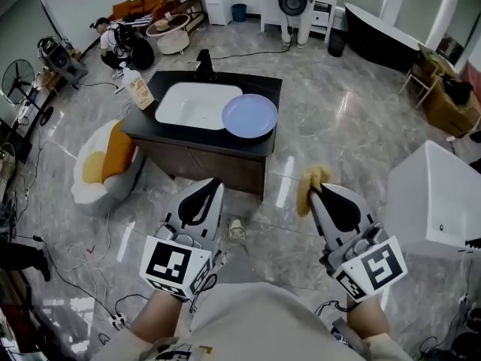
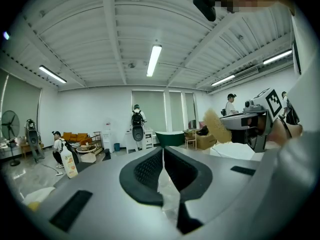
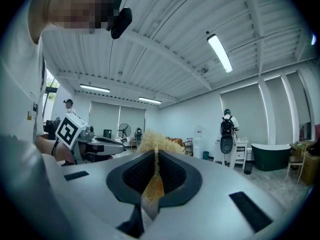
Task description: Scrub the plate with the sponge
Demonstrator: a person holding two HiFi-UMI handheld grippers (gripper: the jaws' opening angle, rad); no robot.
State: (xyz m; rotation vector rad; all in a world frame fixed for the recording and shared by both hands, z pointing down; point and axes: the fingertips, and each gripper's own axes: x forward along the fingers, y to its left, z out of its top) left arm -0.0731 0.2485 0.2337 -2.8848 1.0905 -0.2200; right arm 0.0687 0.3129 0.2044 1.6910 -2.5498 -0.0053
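Sponge, yellow & fibrous, is pinched in R gripper jaws, held up in the air well short of the black counter. L gripper has jaws pressed together w/ nothing btwn them, near R gripper at approx. same height. Plate, pale blue, sits on counter's right end touching white sink basin; soap bottle at left edge.

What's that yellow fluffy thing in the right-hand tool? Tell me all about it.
The sponge: pale yellow, coarse and fibrous, like a loofah. The right gripper is shut on one edge, so most of it sticks out past the jaw tips. It is up in the air, touching nothing else.
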